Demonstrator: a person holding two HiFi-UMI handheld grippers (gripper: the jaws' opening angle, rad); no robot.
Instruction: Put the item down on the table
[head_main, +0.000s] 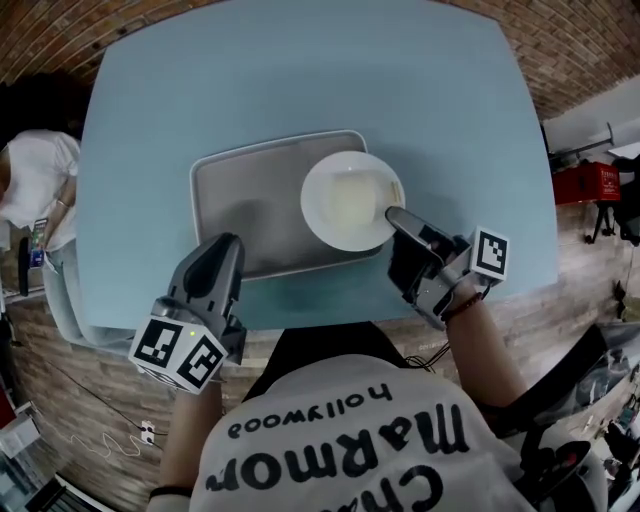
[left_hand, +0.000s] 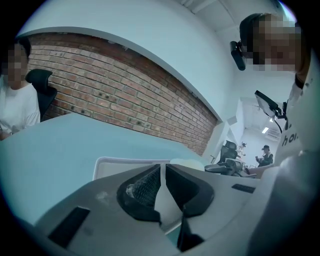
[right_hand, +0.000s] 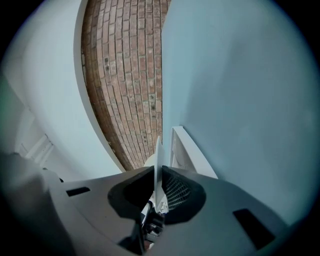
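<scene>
Plate (head_main: 345, 200) over tray (head_main: 240, 190), rim between jaws of right gripper (head_main: 393, 214)

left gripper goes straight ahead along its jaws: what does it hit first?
The tray, right past the shut, empty jaws of the left gripper. Height is unclear, so it might skim over the rim instead. The plate sits right of that line.

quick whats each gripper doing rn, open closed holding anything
left gripper: closed or nearly so, nothing held.
right gripper: closed on the rim of the white plate.
</scene>
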